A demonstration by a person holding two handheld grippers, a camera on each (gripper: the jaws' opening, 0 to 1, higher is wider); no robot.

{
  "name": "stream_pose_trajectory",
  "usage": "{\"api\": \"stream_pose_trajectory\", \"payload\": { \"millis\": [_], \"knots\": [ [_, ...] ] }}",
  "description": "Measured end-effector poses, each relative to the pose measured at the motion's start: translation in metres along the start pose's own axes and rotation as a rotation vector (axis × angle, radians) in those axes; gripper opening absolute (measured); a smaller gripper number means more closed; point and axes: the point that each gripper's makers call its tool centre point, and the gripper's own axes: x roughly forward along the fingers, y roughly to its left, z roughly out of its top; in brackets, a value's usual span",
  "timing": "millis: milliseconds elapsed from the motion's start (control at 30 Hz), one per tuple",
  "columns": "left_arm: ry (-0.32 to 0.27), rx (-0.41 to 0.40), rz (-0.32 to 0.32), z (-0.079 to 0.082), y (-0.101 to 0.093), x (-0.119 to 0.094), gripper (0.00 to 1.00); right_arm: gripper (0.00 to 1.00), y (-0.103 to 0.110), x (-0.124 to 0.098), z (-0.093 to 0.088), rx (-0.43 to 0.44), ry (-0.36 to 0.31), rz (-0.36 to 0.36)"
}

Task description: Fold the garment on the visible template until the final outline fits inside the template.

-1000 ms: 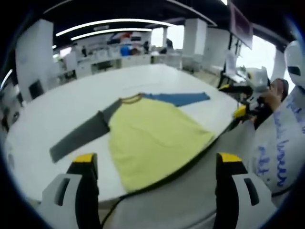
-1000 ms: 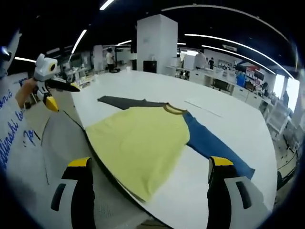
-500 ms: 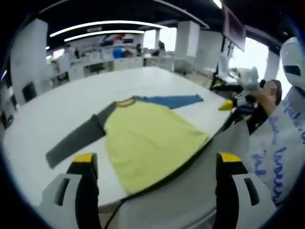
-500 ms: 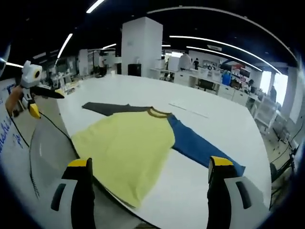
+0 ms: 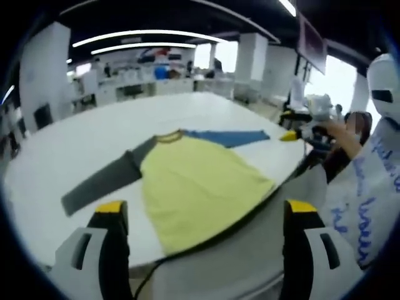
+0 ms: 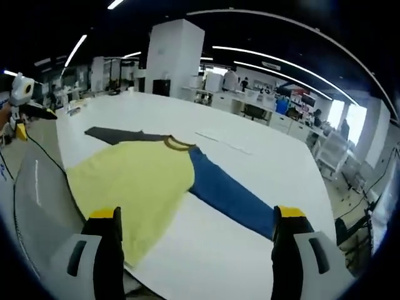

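A large white table point(image 5: 75, 147) carries a shirt point(image 5: 197, 178) spread flat near its edge: yellow body, one grey sleeve point(image 5: 100, 184), one blue sleeve point(image 6: 228, 197). A faint pale strip point(image 6: 222, 140), possibly tape, lies beyond it.

A big open office with white pillars point(image 6: 174, 57), long ceiling lights point(image 5: 150, 34), bright windows point(image 5: 337, 81) and desks point(image 6: 262, 112).

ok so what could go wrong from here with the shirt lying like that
1. The yellow shirt lies with its hem at the white table edge, so a careless pull could drag it off.
2. The blue sleeve and gray sleeve are spread wide; folding them unevenly may leave a crooked outline.
3. Both hand-held grippers, left and right, are open and hold nothing, so a shallow pinch might slip.
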Motion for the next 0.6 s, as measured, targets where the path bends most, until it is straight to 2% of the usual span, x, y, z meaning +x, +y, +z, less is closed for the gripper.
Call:
{"api": "stream_pose_trajectory", "payload": {
  "millis": [233, 400, 533, 600],
  "knots": [
    [-0.004, 0.008, 0.045, 0.005, 0.008, -0.004, 1.00, 0.95, -0.028, 0.019, -0.014, 0.037, 0.002, 0.000],
    [0.028, 0.025, 0.078, 0.001, 0.014, -0.007, 0.99, 0.84, -0.060, 0.035, -0.031, 0.073, 0.016, -0.029],
    [0.016, 0.002, 0.085, 0.003, 0.014, -0.008, 0.99, 0.78, -0.081, 0.048, -0.045, 0.096, 0.042, -0.056],
    [0.013, -0.003, 0.083, 0.004, 0.014, -0.008, 0.99, 0.73, -0.091, 0.054, -0.051, 0.135, 0.041, -0.080]
  ]
}}
